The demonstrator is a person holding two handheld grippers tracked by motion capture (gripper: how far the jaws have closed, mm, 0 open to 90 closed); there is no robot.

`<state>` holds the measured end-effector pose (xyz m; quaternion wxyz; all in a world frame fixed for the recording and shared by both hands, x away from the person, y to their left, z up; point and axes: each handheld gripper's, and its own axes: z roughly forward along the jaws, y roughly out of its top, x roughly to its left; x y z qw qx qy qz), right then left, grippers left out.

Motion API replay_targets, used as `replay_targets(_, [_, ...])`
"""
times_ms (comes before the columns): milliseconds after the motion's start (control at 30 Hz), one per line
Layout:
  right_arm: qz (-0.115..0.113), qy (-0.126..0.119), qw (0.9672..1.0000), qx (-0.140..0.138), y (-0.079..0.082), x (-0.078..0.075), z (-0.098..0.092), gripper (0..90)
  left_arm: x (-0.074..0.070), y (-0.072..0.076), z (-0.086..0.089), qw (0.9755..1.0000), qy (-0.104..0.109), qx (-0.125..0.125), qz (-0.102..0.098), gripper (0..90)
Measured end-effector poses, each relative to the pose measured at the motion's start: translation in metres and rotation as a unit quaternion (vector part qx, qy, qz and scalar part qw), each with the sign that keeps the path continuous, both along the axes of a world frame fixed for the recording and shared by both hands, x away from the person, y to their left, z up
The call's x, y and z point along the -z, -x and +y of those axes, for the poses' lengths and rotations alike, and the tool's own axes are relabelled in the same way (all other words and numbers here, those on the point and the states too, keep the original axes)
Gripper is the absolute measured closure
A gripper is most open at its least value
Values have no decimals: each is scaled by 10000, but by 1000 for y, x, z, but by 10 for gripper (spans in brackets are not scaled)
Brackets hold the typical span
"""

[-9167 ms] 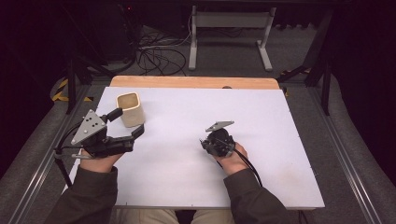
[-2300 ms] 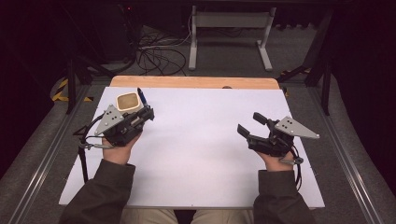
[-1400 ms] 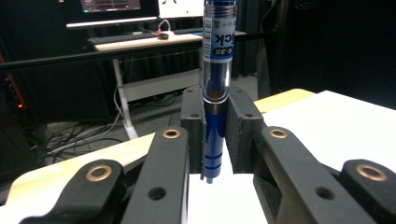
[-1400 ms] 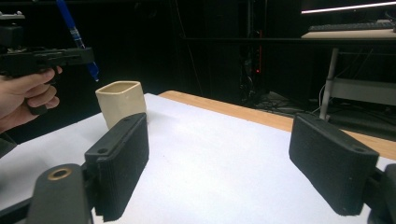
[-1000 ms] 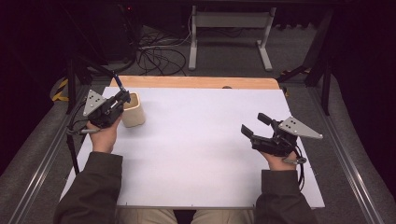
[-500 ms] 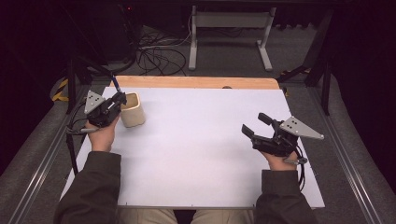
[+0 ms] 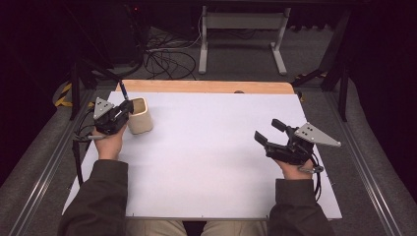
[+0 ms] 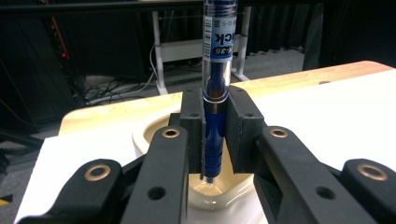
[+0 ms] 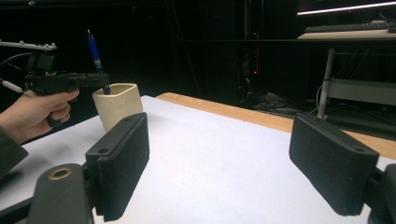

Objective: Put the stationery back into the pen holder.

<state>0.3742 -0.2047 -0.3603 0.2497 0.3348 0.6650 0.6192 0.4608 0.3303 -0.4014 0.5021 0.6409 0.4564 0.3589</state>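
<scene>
Left gripper (image 8: 215, 140): jaws clamping an upright blue pen (image 8: 217, 70), tip hanging inside the cream cup (image 7: 139, 115). Right gripper (image 7: 269, 132): jaws standing apart, empty, resting well right of the cup.

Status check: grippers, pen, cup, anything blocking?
Left gripper shut on blue pen, upright, tip just inside cream ceramic cup. Right gripper open, empty, over white table. Nothing in the way.
</scene>
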Motion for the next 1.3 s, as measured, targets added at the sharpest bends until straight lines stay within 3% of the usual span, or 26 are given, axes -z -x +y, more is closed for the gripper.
replay_targets(467, [10,-30,10000,-8,0,0,0,211,10,-4,-2,9997,-17,-18,226,789])
replay_targets(1300, [-9,-29,10000,-24,0,-1,-1,213,11,-5,-3,9997,82,2,236,772])
